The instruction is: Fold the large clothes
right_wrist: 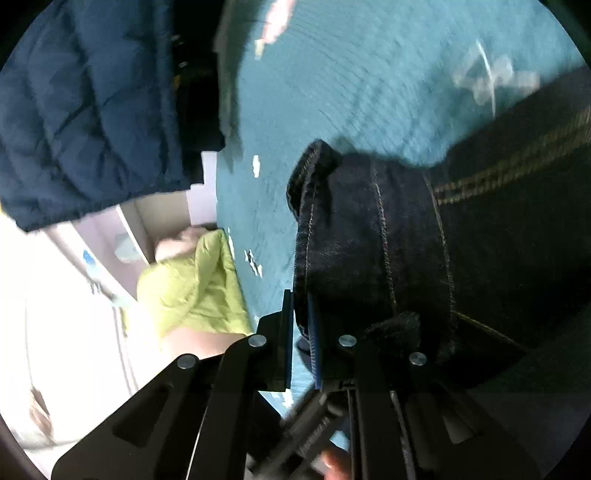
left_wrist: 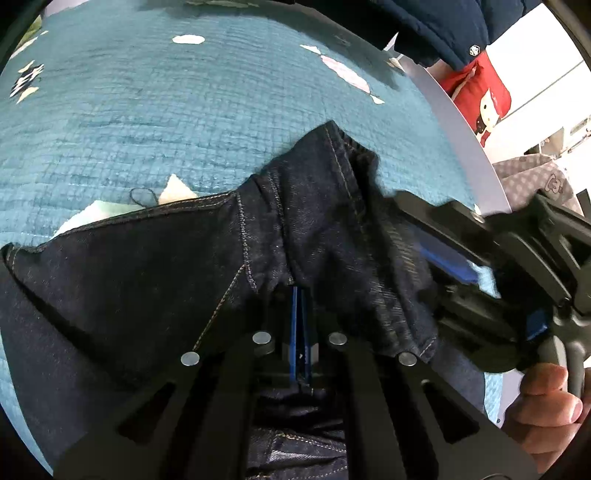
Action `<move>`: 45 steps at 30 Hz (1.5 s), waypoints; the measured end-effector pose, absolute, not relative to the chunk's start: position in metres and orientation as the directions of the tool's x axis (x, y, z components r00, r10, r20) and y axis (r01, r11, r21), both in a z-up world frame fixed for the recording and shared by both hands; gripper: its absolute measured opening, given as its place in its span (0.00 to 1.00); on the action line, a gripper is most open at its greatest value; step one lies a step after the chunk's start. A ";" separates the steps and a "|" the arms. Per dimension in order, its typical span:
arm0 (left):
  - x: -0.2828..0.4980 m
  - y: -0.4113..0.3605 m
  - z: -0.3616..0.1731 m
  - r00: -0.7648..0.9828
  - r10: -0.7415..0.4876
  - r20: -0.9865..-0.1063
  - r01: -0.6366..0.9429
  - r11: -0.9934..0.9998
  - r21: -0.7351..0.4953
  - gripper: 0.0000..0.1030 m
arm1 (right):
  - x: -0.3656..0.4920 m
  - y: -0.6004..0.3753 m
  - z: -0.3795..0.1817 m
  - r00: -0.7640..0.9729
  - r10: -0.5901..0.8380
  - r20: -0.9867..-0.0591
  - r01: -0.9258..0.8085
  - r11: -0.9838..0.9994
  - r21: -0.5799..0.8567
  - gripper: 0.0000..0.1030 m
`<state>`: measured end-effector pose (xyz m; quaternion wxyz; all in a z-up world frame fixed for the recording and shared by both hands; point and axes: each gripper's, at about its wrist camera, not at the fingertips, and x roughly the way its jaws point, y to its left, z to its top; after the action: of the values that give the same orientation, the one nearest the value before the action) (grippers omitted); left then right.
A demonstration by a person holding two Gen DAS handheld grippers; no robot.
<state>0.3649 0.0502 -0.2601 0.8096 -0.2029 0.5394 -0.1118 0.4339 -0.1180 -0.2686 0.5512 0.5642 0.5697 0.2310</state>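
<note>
Your left tool (left_wrist: 300, 295) and your right tool (right_wrist: 301, 314) are both closed tight on the dark jeans (left_wrist: 221, 266), above the teal quilt (left_wrist: 147, 110).

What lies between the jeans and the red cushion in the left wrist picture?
In the left wrist view, teal bedspread and then a white bed edge lie between the jeans and the red cushion.

A teal quilted bedspread (left_wrist: 155, 122) with pale patches fills the upper left of the left wrist view. At upper right hang a navy padded jacket (left_wrist: 436, 26) and a red cushion (left_wrist: 480, 92) against a bright white wall. In the right wrist view, a lime-green cloth (right_wrist: 195, 288) lies at lower left, beside pale shelving (right_wrist: 129, 236)
</note>
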 end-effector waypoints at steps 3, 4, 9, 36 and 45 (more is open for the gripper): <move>0.364 0.054 -0.262 0.390 -0.408 -0.825 -0.053 0.885 -0.463 0.04 | 0.435 -0.111 -0.256 0.183 0.860 -0.476 0.299 0.413 0.860 0.13; 0.364 0.055 -0.262 0.390 -0.411 -0.824 -0.056 0.883 -0.467 0.04 | 0.433 -0.113 -0.248 0.183 0.866 -0.466 0.261 0.414 0.872 0.14; 0.363 0.056 -0.261 0.390 -0.410 -0.824 -0.040 0.887 -0.460 0.04 | 0.427 -0.151 -0.192 0.300 0.793 -0.530 0.115 0.521 0.846 0.40; 0.351 0.058 -0.222 0.420 -0.390 -0.819 0.053 0.912 -0.407 0.03 | 0.402 -0.090 -0.247 0.205 0.655 -0.727 0.005 0.742 0.670 0.01; 0.361 0.046 -0.272 0.352 -0.456 -0.817 -0.053 0.862 -0.504 0.02 | 0.478 -0.102 -0.219 0.268 0.566 -0.779 0.042 0.801 0.597 0.07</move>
<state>0.3607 0.0456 -0.2718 0.7896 -0.2295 0.5546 -0.1276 0.4776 -0.1023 -0.2192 0.7518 0.2624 0.5792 0.1745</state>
